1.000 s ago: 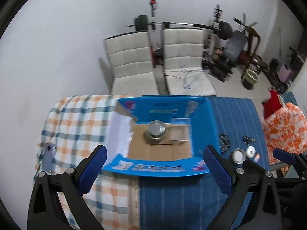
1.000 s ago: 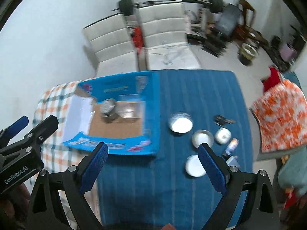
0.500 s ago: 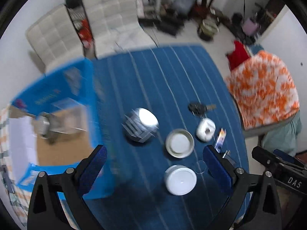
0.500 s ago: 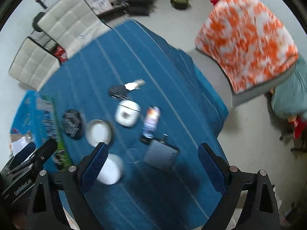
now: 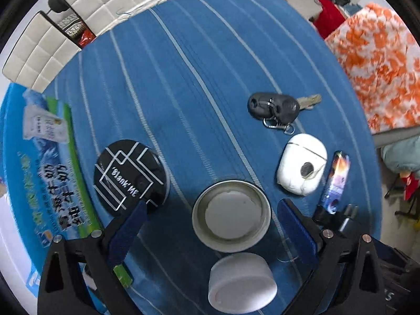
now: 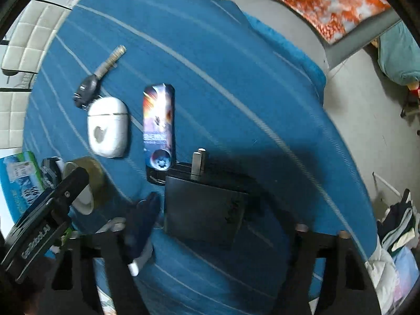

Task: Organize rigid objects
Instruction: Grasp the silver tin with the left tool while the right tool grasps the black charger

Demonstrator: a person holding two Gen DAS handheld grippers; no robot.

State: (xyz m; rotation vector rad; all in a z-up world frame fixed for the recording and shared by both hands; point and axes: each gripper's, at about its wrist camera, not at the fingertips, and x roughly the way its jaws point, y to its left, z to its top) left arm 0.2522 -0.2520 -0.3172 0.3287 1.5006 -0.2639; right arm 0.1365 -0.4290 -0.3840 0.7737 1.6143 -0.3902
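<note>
The left gripper [image 5: 211, 232] is held wide apart, empty, with the round metal tin [image 5: 231, 220] between its fingers, untouched. The right gripper's [image 6: 210, 225] jaws have just been closing around the black charger [image 6: 203, 211]; contact cannot be told. The blue striped cloth [image 5: 183, 78] lies bare beyond both, and its edge drops off right of the right gripper.

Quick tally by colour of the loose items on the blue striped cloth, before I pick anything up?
Black: 3 – round black tin, key bunch, black charger
White: 2 – white earbud case, white cylinder
Silver: 1 – metal lid
Multicoloured: 1 – printed lighter
Total: 7
</note>
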